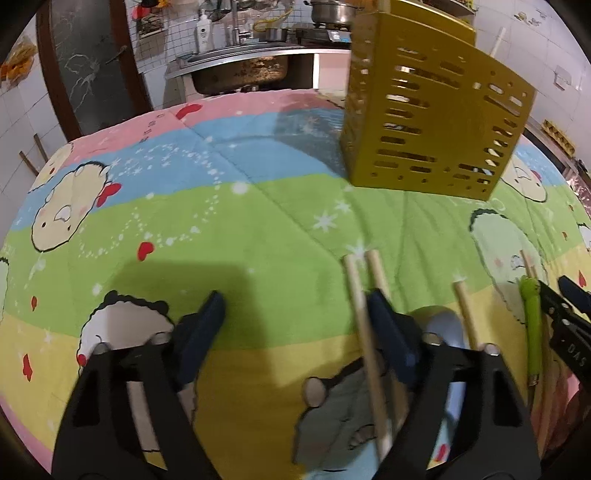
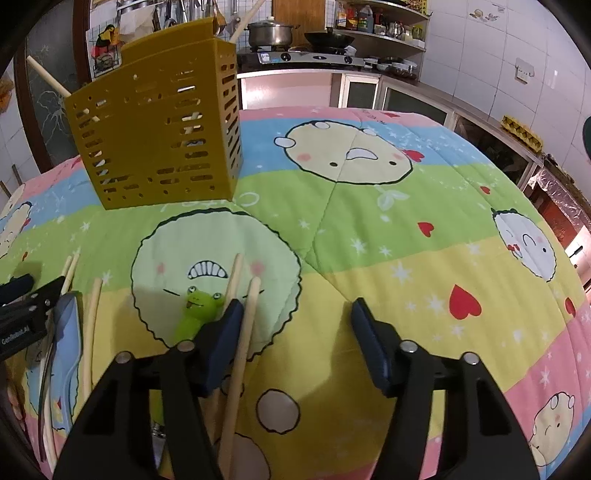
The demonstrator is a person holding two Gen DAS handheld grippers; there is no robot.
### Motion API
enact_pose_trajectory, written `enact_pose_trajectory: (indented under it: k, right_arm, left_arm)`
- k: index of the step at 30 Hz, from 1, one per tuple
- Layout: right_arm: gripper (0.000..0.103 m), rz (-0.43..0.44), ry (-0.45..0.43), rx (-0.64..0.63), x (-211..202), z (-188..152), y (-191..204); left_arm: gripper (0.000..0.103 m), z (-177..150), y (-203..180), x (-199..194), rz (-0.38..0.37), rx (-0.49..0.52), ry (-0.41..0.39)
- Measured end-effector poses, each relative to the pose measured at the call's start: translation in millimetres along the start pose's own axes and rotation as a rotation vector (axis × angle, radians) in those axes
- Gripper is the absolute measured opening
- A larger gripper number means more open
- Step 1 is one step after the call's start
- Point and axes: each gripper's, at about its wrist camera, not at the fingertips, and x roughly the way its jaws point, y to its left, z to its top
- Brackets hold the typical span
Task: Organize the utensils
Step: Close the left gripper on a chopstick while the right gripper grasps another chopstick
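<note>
A yellow slotted utensil holder (image 1: 432, 129) (image 2: 159, 136) stands upright on the patterned cloth, with chopsticks poking out of it. My left gripper (image 1: 295, 310) is open low over the cloth; a pair of wooden chopsticks (image 1: 360, 306) lies along the inside of its right finger, with no pad pressing on them. My right gripper (image 2: 297, 317) is open too, and one chopstick (image 2: 245, 332) runs beside its left finger, another just outside. A green frog-handled utensil (image 2: 195, 314) (image 1: 532, 325) and a blue spoon (image 1: 443, 325) (image 2: 68, 332) lie between the grippers.
The table carries a bright cartoon quilt (image 1: 221, 221) (image 2: 369, 258). A loose chopstick (image 2: 90, 332) lies by the spoon. Behind are a sink (image 1: 240, 70), a stove with a pot (image 2: 271, 33) and shelves.
</note>
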Motion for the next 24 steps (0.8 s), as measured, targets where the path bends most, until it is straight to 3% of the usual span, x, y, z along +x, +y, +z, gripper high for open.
enact_pose_trajectory:
  k: [3,6,16,19,21,24]
  right_arm:
    - [0.042,0.012,0.01,-0.002,0,1,4]
    - [0.031,0.02,0.016,0.001,0,3,9]
    - [0.01,0.037,0.045,0.058,11,16,9]
    - [0.008,0.036,0.041,0.064,12,18,9]
    - [0.007,0.046,0.033,0.079,12,19,7]
    - [0.007,0.059,0.022,0.098,10,20,4]
  left_arm:
    - [0.046,4,-11,-2,-0.014,0.023,0.013]
    - [0.032,6,-17,-1,-0.032,0.02,0.03]
    - [0.027,13,-20,5,-0.061,-0.005,0.044]
    - [0.02,11,-20,3,-0.053,-0.006,0.031]
    - [0.009,12,-17,3,-0.066,-0.018,0.027]
    - [0.007,15,-13,3,-0.08,-0.035,0.023]
